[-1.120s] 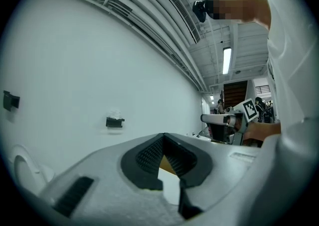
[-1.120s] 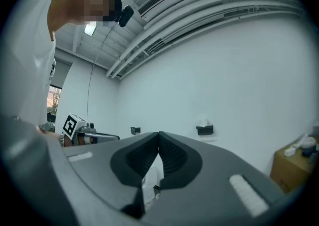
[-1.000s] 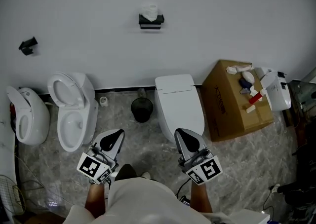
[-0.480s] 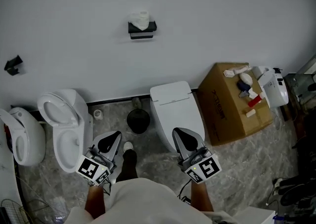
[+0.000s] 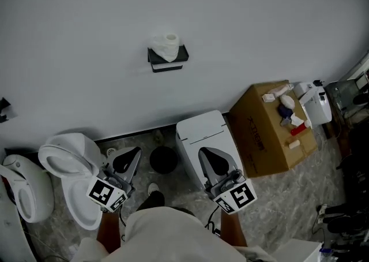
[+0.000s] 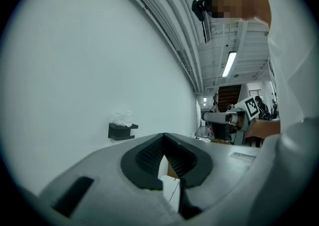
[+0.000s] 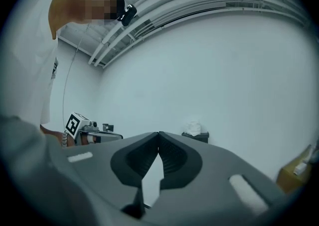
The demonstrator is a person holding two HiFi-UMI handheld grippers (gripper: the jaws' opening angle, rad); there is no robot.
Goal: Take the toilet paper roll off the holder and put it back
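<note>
White wall (image 5: 242,12); floor below it carries an open toilet (image 5: 72,165), a lidded toilet (image 5: 203,134), a box (image 5: 268,131) and a black bin (image 5: 164,160). Left tongs (image 5: 129,152) and right tongs (image 5: 206,152): both closed, empty, level, well apart from the wall. Black holder (image 5: 168,62) on the wall, roll (image 5: 166,46) resting on top of it.

Head view: I get a dim, flat picture; the wall (image 5: 230,24) reads an even grey-blue and the corners fall dark.
Shadows: soft ones under the holder (image 5: 168,63) and beside the cardboard box (image 5: 262,134).
Light source: a ceiling tube (image 6: 230,63) glares in my left gripper view.
Edges: both gripper views bend hard and are ringed in black.
Focus: the left tongs (image 6: 163,138) look soft up close; the toilet paper roll (image 6: 121,118) is a pale smudge, possibly from blur.
</note>
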